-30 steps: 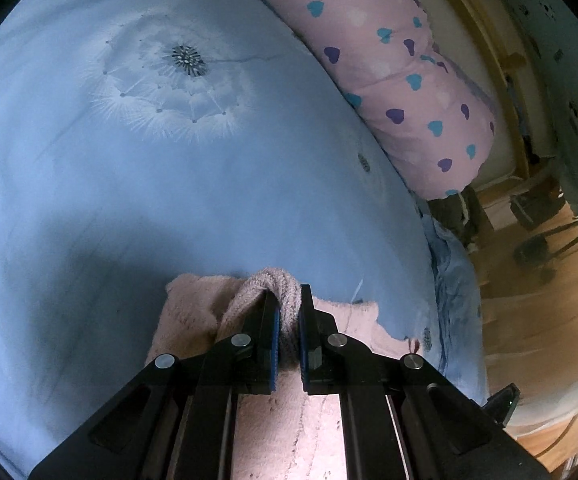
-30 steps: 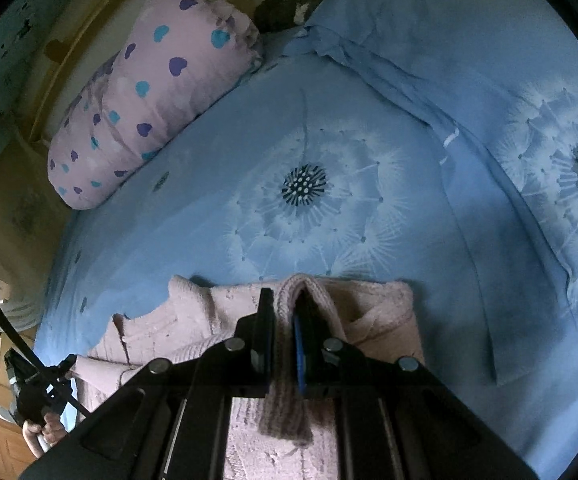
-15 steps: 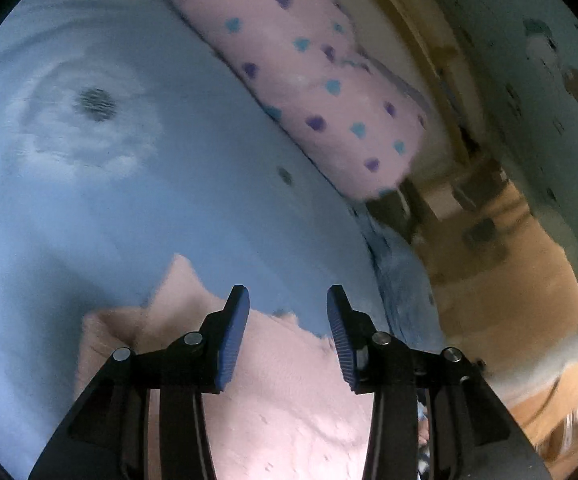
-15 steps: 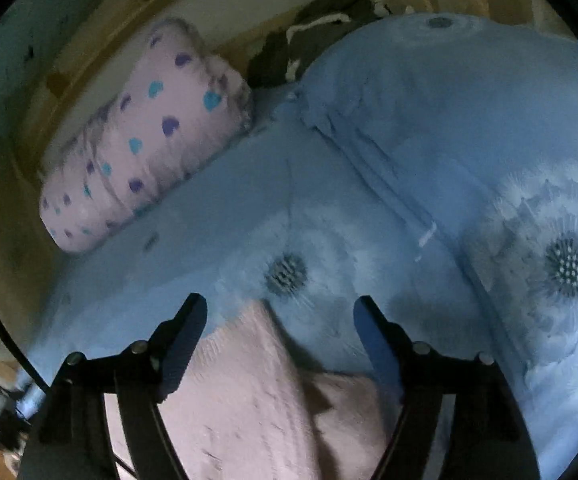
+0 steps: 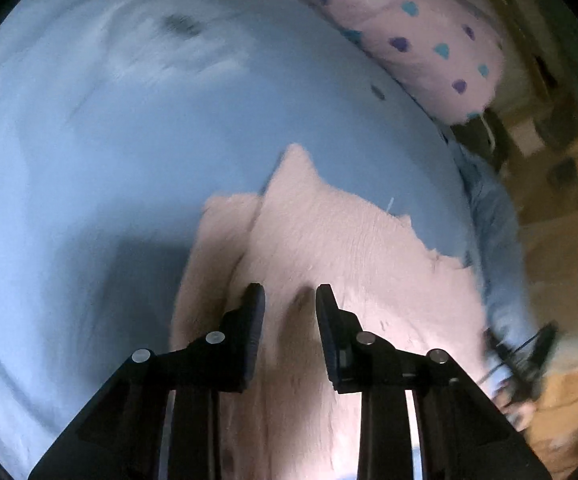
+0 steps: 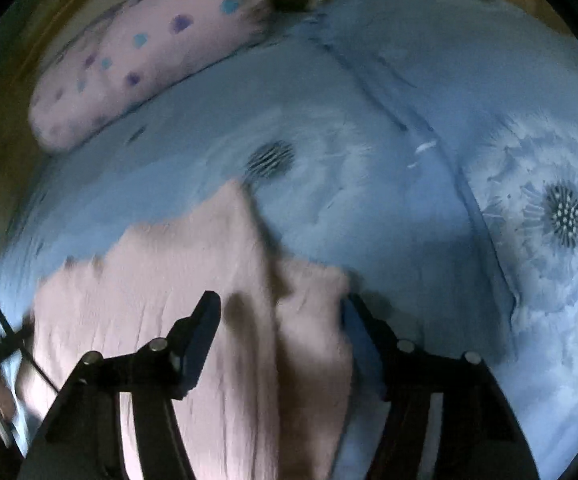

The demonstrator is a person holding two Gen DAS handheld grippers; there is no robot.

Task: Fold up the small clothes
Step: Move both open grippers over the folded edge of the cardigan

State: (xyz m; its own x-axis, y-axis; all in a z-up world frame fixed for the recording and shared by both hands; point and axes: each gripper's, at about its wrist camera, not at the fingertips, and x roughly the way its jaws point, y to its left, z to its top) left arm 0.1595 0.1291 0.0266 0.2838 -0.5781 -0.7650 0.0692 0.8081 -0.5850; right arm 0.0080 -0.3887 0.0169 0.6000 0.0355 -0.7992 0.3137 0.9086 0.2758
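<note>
Both grippers are spread above a pale pink knitted garment [image 5: 341, 248] on the bed.

The garment lies flat on the light blue bedcover with white dandelion print [image 5: 89, 160], near the bed's edge on the left gripper's side. The left gripper [image 5: 290, 294] has its jaws apart, holding nothing, over the pink fabric. The right gripper [image 6: 281, 300] is opened wider, also empty, above the garment [image 6: 177, 280]. A pink pillow with blue and purple hearts [image 6: 137, 48] rests at the far edge. Both views are blurred.
</note>
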